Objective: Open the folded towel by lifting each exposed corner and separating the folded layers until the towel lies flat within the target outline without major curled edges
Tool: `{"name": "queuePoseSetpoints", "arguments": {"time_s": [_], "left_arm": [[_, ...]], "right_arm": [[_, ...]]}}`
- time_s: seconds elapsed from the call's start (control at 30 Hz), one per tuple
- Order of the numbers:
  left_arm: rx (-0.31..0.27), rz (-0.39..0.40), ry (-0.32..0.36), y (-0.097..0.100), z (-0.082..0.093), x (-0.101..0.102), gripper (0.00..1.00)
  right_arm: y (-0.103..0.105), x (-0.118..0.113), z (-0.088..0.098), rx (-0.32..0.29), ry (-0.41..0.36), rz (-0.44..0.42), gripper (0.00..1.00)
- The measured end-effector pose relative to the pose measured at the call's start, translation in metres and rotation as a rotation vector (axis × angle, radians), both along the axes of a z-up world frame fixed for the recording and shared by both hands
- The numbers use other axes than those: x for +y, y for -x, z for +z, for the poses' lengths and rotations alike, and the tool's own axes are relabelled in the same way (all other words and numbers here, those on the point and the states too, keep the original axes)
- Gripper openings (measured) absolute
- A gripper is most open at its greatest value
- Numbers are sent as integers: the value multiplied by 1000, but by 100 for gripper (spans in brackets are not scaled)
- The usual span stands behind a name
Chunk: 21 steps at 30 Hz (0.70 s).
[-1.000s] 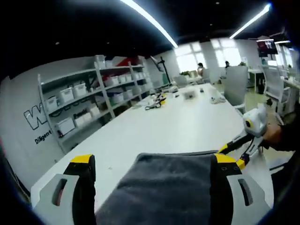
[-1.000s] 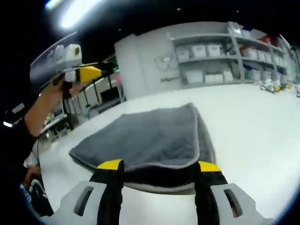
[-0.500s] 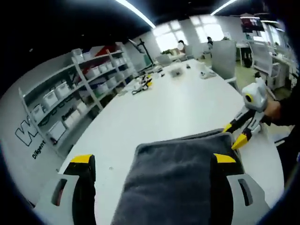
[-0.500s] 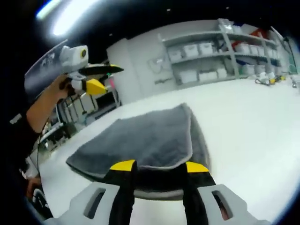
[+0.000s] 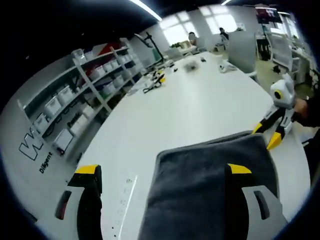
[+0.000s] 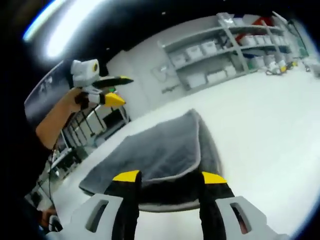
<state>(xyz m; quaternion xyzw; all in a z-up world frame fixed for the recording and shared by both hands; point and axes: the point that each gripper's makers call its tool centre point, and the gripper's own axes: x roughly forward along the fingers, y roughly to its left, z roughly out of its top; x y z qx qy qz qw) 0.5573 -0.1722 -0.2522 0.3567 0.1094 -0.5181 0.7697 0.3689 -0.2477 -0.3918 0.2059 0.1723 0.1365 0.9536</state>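
In my left gripper view my left claw [image 5: 162, 172] stands spread wide, yellow tips well apart. The grey towel [image 5: 210, 185] lies folded on the white table [image 5: 190, 110], its near part running under my right-hand jaw and cut off at the bottom, so I cannot tell whether that jaw touches it. Beyond the towel's far corner my right claw [image 5: 267, 136] hovers, jaws parted.

In my right gripper view that claw [image 6: 169, 176] is open, with the towel's near edge [image 6: 165, 172] between the tips; whether they touch is hard to make out. Farther off my left claw [image 6: 114, 90] hangs above the table, gaping. Shelves [image 5: 75, 100] with bins line the wall.
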Motion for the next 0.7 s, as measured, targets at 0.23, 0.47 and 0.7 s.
{"name": "queuePoseSetpoints", "arguments": {"time_s": [0.23,0.47,0.7], "left_arm": [[9,-14,-38,-16,-7,-12,100],[46,-36,-44,-4,-26,-19,100],[53,-17,-56,-32,-32,-21,100]], "right_arm": [[-1,0,7,-6,-62,-7,42],[-5,3,5,-7,-70,-3,21],[-8,4,-1,10,-72,-5,22]]}}
